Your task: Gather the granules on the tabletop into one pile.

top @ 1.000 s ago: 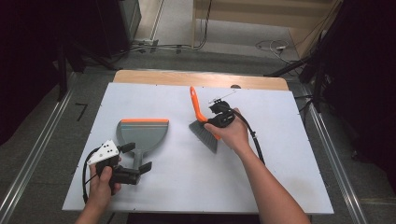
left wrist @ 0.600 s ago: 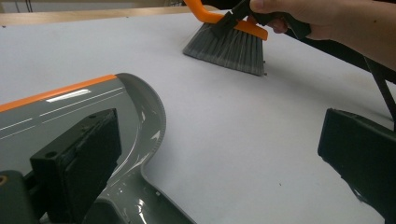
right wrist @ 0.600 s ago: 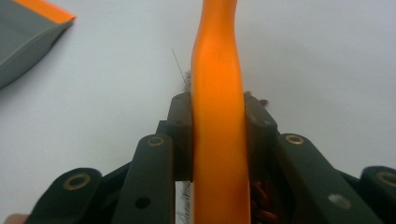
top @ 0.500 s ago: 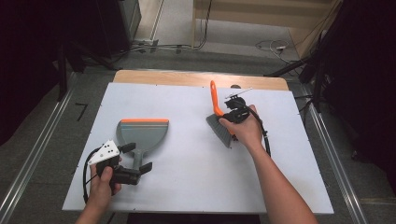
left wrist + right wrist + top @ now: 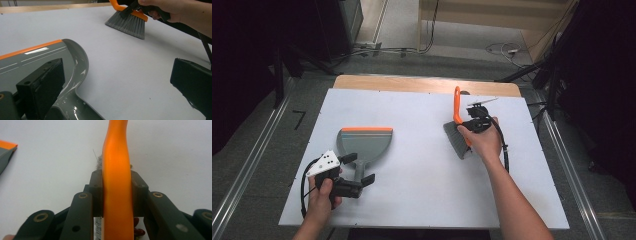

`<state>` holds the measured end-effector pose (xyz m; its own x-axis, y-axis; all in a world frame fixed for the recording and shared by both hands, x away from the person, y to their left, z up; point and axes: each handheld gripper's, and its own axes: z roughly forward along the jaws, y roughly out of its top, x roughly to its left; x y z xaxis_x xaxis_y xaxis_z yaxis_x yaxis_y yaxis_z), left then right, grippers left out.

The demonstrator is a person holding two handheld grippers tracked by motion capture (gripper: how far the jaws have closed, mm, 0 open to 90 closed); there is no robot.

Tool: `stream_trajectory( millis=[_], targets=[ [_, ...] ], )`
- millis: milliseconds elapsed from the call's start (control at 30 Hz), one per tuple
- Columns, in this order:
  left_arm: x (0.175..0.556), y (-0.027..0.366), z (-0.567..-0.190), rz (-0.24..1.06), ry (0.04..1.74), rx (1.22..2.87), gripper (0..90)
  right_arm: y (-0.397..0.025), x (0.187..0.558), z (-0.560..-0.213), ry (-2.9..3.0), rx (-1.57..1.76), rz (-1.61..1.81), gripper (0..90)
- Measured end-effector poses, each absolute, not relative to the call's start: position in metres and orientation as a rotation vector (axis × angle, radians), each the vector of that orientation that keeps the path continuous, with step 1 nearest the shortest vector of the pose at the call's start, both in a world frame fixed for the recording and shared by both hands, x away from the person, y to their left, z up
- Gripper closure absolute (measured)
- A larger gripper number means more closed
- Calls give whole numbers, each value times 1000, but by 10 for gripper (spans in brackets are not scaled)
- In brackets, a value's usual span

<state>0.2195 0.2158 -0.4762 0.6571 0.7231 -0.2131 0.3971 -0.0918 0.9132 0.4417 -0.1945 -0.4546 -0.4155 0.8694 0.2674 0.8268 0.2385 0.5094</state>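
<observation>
High view, table: a white rectangular tabletop point(image 5: 412, 200) with a wooden strip along its far edge.
High view, dustpan: a grey plastic dustpan with an orange lip point(image 5: 364, 144) lies flat at left of centre, its handle pointing toward the person.
High view, left gripper: the left gripper point(image 5: 360, 169), held in the left hand point(image 5: 323, 197), sits at the dustpan's handle; its jaws are spread, one on each side of the handle.
High view, brush: a hand brush with an orange handle and grey bristles point(image 5: 456, 131) is at right of centre, bristles toward the table.
High view, right gripper: the right gripper point(image 5: 465, 123), in the right hand point(image 5: 482, 142), is at the brush handle.
Left gripper view: jaws released, wide apart; one is over the dustpan point(image 5: 45, 62), the other over bare table. The brush point(image 5: 127, 21) stands farther off, bristle tips on the tabletop.
Right gripper view: both jaws clenched on the orange handle of the brush point(image 5: 116, 182); the dustpan's corner point(image 5: 6, 152) is at the left edge.
</observation>
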Motion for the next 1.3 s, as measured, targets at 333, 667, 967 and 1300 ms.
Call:
stream_trajectory(
  millis=[333,667,967,1300],
  targets=[
    [220,215,-477,349,914,1711,2,-194,434,-428,2552,1386,1054,682],
    [220,215,-477,350,915,1712,2,-196,397,-419,2881,751,899,683],
    [220,213,-477,351,916,1718,2,-204,403,-449,2952,464,883,682],
    [221,215,-478,346,918,1718,2,-200,430,-450,2887,437,899,680]
  ],
)
